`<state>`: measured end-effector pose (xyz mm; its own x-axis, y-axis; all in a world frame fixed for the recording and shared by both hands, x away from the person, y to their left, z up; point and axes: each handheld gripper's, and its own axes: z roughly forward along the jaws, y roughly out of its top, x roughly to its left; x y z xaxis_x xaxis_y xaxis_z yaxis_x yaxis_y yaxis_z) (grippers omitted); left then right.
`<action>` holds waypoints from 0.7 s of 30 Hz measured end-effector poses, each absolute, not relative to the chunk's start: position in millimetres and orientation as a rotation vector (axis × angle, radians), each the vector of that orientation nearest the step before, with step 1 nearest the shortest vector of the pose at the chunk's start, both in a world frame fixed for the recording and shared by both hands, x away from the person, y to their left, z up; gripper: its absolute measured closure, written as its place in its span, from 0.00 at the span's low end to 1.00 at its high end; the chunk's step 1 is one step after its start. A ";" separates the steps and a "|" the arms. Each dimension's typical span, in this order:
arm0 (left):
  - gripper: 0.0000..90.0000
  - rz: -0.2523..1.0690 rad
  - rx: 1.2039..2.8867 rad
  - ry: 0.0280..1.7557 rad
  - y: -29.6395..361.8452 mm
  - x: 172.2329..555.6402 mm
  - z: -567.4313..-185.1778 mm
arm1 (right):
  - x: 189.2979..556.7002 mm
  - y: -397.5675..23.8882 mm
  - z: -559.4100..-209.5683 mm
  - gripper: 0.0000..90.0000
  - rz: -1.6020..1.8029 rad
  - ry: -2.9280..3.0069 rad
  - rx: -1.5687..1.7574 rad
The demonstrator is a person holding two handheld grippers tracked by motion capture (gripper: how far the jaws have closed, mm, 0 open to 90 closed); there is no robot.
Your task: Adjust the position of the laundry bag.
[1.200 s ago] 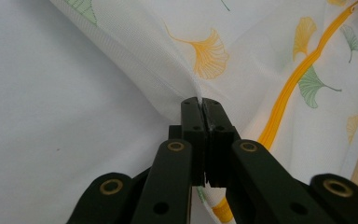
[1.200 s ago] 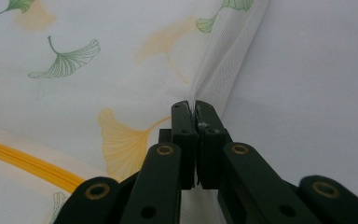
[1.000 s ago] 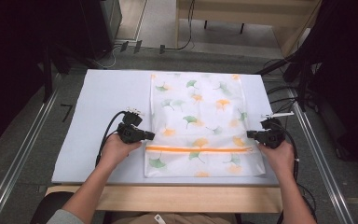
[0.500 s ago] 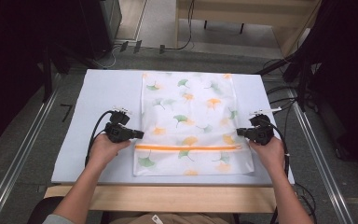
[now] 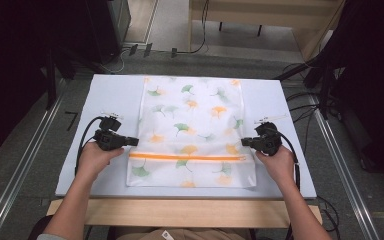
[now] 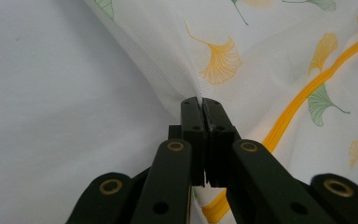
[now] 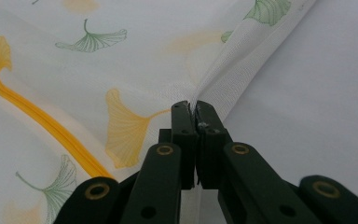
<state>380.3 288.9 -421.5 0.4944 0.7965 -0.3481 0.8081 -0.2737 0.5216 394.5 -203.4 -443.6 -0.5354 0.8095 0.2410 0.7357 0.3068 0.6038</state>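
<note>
A white mesh bag printed with green and orange ginkgo leaves lies flat on the pale board. An orange zipper runs across its near part. My left gripper is shut on the bag's left edge, a little above the zipper; in the left gripper view the jaws pinch the mesh bag at the left gripper tips. My right gripper is shut on the right edge at the same height; in the right gripper view the mesh bag puckers at the right gripper tips.
The board rests on a wooden table edge near the person. Metal rails run along both sides. Cables lie on the floor to the right, dark equipment at the back left.
Both grippers, holding the bag's side edges, have dragged it to the left across the board and slightly toward the back. The bag lies flatter and more spread out now.
</note>
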 end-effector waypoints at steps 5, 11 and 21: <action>0.99 -0.016 2.070 1.321 300.7 378.9 -420.6 | 393.9 -191.0 -445.0 0.99 1.039 2.479 1.418; 0.87 0.001 2.055 1.280 299.6 375.2 -417.5 | 394.5 -188.6 -447.1 0.98 1.022 2.503 1.423; 0.64 0.008 2.043 1.250 296.5 366.4 -409.4 | 391.0 -200.5 -437.4 0.85 1.117 2.443 1.417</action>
<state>366.4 296.5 -409.4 0.5274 0.7744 -0.3494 0.7698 -0.2615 0.5823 391.0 -200.5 -437.4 -0.5604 0.7870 0.2580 0.7099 0.2960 0.6391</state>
